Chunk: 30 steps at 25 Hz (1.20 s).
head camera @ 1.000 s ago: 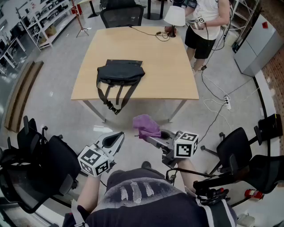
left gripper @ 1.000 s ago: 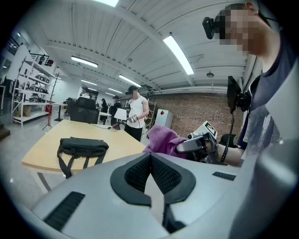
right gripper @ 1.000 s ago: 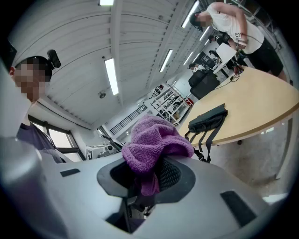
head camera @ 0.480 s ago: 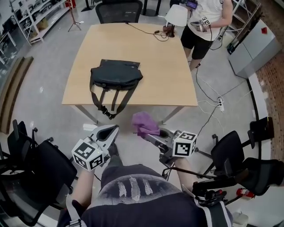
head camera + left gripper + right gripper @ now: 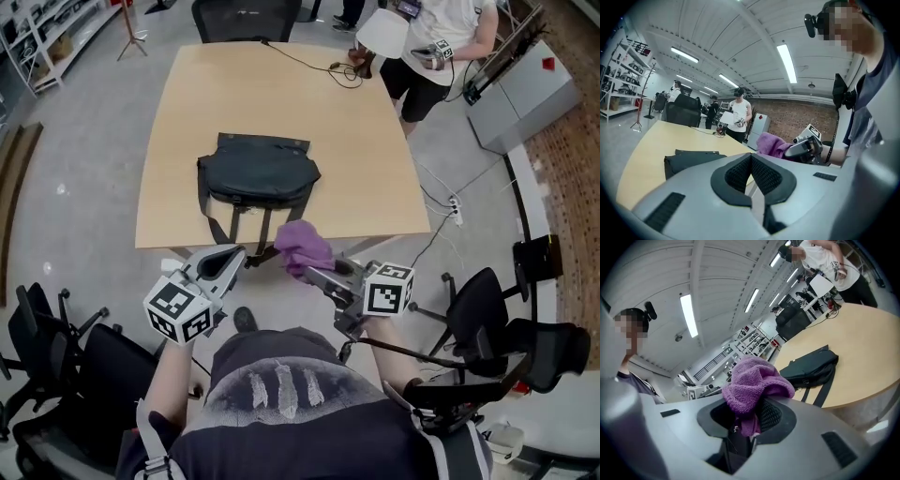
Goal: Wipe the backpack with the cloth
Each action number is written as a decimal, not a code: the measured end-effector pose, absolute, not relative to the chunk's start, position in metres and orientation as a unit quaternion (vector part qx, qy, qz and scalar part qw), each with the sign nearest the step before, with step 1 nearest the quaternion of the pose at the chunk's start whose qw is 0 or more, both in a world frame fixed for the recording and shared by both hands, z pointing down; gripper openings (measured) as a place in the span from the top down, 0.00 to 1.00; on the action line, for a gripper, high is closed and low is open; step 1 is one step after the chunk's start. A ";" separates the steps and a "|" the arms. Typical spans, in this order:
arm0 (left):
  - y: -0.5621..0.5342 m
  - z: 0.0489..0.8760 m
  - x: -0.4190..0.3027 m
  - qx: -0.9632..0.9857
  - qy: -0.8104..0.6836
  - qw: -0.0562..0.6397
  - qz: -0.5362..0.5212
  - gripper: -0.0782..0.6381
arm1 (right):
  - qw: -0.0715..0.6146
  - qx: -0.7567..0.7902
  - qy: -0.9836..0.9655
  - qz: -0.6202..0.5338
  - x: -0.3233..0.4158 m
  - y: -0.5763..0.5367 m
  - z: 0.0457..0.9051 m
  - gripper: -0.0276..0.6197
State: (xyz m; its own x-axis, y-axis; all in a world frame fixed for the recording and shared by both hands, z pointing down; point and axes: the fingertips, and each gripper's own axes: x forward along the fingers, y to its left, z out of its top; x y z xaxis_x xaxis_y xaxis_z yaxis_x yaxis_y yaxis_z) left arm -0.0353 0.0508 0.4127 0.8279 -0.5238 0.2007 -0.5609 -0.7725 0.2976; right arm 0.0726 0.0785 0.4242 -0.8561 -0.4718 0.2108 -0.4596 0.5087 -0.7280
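Backpack: black, flat on table, frame centre
Cloth: purple, pinched in right gripper, lower centre
Left gripper: jaws pressed together, nothing between

This is an open robotics lab or workshop in an industrial-style building. A grey polished concrete floor runs under a plain wooden work table. Black swivel office chairs stand at the lower left and lower right of the head view. Metal shelving racks loaded with equipment line the upper left. A brick wall runs down the right edge, near a grey cabinet. A power strip and loose cables lie on the floor. In the left gripper view, long strip lights cross a bare white ceiling, and a person wearing a headset stands beyond the table.
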 end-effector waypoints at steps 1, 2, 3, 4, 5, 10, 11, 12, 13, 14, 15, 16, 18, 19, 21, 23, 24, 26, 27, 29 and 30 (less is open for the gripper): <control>0.042 0.413 -0.043 0.941 -0.285 0.177 0.053 0.88 | 0.001 -0.283 0.864 -0.417 0.069 0.068 0.428 0.80; 0.034 0.415 -0.050 0.941 -0.282 0.179 0.053 0.88 | -0.005 -0.296 0.859 -0.418 0.067 0.058 0.431 0.80; 0.025 0.416 -0.057 0.941 -0.281 0.180 0.052 0.88 | -0.010 -0.308 0.854 -0.419 0.066 0.048 0.434 0.81; 0.017 0.417 -0.063 0.941 -0.282 0.181 0.051 0.88 | -0.014 -0.317 0.850 -0.420 0.066 0.039 0.437 0.80; 0.009 0.417 -0.068 0.941 -0.283 0.181 0.048 0.88 | -0.019 -0.326 0.847 -0.420 0.068 0.029 0.439 0.80; -0.019 0.425 -0.072 0.938 -0.287 0.191 0.044 0.88 | -0.068 -0.388 0.829 -0.396 0.103 -0.028 0.464 0.80; -0.024 0.429 -0.070 0.937 -0.286 0.194 0.048 0.88 | -0.083 -0.407 0.823 -0.387 0.117 -0.045 0.472 0.80; -0.030 0.432 -0.069 0.936 -0.286 0.196 0.052 0.88 | -0.099 -0.426 0.817 -0.376 0.130 -0.063 0.481 0.80; -0.036 0.435 -0.068 0.935 -0.287 0.199 0.057 0.88 | -0.118 -0.444 0.809 -0.366 0.143 -0.082 0.490 0.80; -0.043 0.438 -0.067 0.934 -0.289 0.201 0.063 0.88 | -0.139 -0.460 0.801 -0.357 0.155 -0.101 0.501 0.80; -0.049 0.441 -0.065 0.932 -0.291 0.203 0.070 0.88 | -0.162 -0.473 0.793 -0.347 0.166 -0.120 0.512 0.80; -0.055 0.442 -0.061 0.931 -0.292 0.204 0.075 0.88 | -0.189 -0.485 0.785 -0.336 0.178 -0.137 0.524 0.80; -0.067 0.443 -0.046 0.929 -0.296 0.209 0.080 0.88 | -0.251 -0.505 0.765 -0.312 0.206 -0.168 0.550 0.80; -0.074 0.443 -0.038 0.928 -0.298 0.210 0.082 0.88 | -0.283 -0.510 0.754 -0.301 0.219 -0.182 0.564 0.80; -0.089 0.442 -0.021 0.926 -0.301 0.210 0.089 0.88 | -0.344 -0.506 0.737 -0.287 0.236 -0.200 0.592 0.80; -0.102 0.440 -0.005 0.926 -0.302 0.204 0.099 0.88 | -0.383 -0.483 0.734 -0.284 0.235 -0.207 0.613 0.80; -0.108 0.438 0.002 0.926 -0.304 0.199 0.103 0.88 | -0.393 -0.469 0.739 -0.281 0.230 -0.208 0.619 0.80; -0.124 0.433 0.018 0.927 -0.309 0.185 0.104 0.88 | -0.408 -0.445 0.752 -0.264 0.222 -0.212 0.622 0.80; -0.132 0.431 0.024 0.927 -0.312 0.179 0.102 0.88 | -0.417 -0.435 0.757 -0.254 0.220 -0.215 0.622 0.80; -0.142 0.427 0.030 0.926 -0.317 0.177 0.101 0.88 | -0.436 -0.420 0.760 -0.237 0.213 -0.220 0.622 0.80; -0.143 0.427 0.027 0.925 -0.320 0.179 0.104 0.88 | -0.445 -0.413 0.760 -0.232 0.206 -0.220 0.623 0.80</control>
